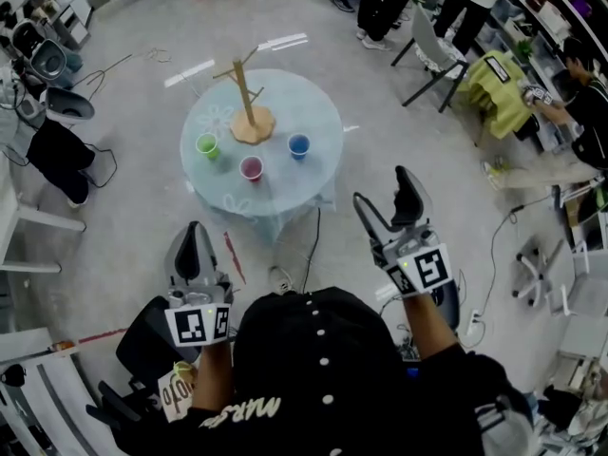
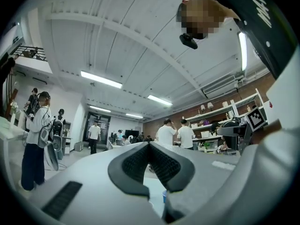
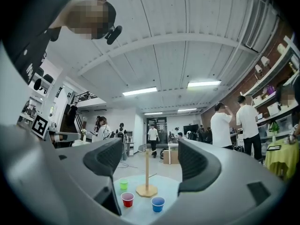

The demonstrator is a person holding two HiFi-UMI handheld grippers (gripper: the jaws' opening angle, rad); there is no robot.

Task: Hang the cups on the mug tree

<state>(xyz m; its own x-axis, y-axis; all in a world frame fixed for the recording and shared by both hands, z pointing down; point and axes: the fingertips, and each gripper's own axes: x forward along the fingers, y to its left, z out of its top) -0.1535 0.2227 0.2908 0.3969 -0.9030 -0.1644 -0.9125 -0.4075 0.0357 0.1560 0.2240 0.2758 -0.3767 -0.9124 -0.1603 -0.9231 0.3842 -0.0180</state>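
Cups stand upright on the round bench, all off the mug tree. The green cup is left of its base, the pink cup nearer us, and the blue cup to the right. We hold both grippers on the near side, well apart from the bench. Our left gripper has its jaws pressed together with nothing between them. Our right gripper has its jaws spread apart and empty. In the right gripper view, the tree and all three cups show far beyond that gap.
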